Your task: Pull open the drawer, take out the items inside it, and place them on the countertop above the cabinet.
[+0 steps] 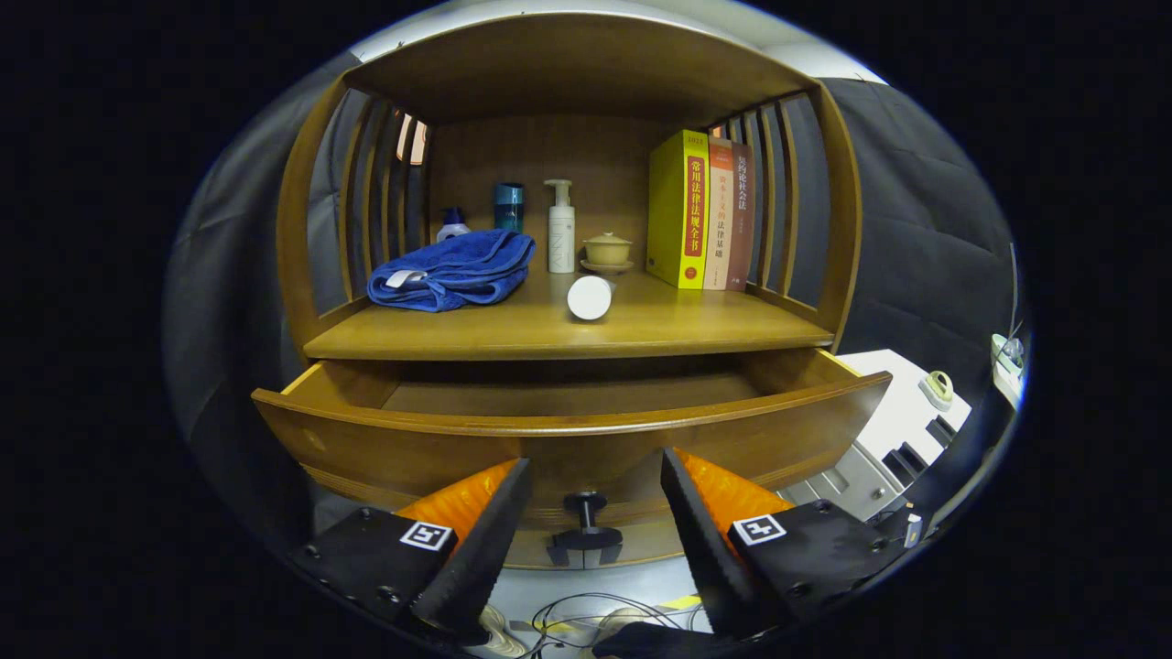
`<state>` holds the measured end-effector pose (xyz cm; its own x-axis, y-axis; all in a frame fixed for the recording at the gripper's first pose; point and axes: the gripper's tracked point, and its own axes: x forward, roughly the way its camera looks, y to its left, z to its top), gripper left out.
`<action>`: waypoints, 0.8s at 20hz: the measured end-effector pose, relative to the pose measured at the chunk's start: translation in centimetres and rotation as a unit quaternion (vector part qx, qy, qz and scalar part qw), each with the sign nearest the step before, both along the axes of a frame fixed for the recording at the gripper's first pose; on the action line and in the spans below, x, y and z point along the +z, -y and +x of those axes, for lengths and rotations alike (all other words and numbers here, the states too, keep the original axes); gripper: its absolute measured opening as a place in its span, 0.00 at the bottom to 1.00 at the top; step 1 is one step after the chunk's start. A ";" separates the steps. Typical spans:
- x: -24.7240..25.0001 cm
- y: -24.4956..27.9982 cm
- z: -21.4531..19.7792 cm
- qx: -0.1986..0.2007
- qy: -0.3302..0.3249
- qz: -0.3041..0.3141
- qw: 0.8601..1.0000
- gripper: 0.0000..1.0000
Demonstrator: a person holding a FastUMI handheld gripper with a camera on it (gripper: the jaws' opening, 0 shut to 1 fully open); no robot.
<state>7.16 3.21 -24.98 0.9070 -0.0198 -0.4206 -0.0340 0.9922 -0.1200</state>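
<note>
The wooden drawer (568, 439) stands pulled out below the cabinet's countertop (568, 334). Its dark knob (586, 503) lies just ahead of my gripper (595, 471), between the two fingers, untouched. My gripper is open and holds nothing. The drawer's visible inner floor looks bare; the front panel hides its near part. On the countertop lie a folded blue towel (453, 270) and a white cylinder (589, 297) on its side.
At the back of the countertop stand a white pump bottle (561, 229), a teal cup (509, 206), a small lidded bowl (607, 250) and three upright books (700, 212). Slatted wooden sides flank the shelf. Cables lie on the floor below; a white surface sits to the right.
</note>
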 end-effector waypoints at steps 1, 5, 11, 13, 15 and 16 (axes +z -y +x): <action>-0.1 -0.1 0.8 0.000 -0.001 -0.002 1.000 0.96; -0.7 -0.4 3.3 -0.001 -0.002 -0.008 1.000 0.96; -1.6 -0.8 6.6 -0.001 -0.008 -0.016 1.000 0.95; -1.5 -0.5 6.3 0.004 -0.005 -0.023 1.000 0.94; -0.7 0.4 6.2 -0.009 0.000 -0.027 1.000 0.96; 0.5 0.2 6.2 -0.011 0.006 -0.020 1.000 0.97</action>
<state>13.39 2.97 -24.50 0.9116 -0.0565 -0.4073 -0.0103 0.9870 -0.1601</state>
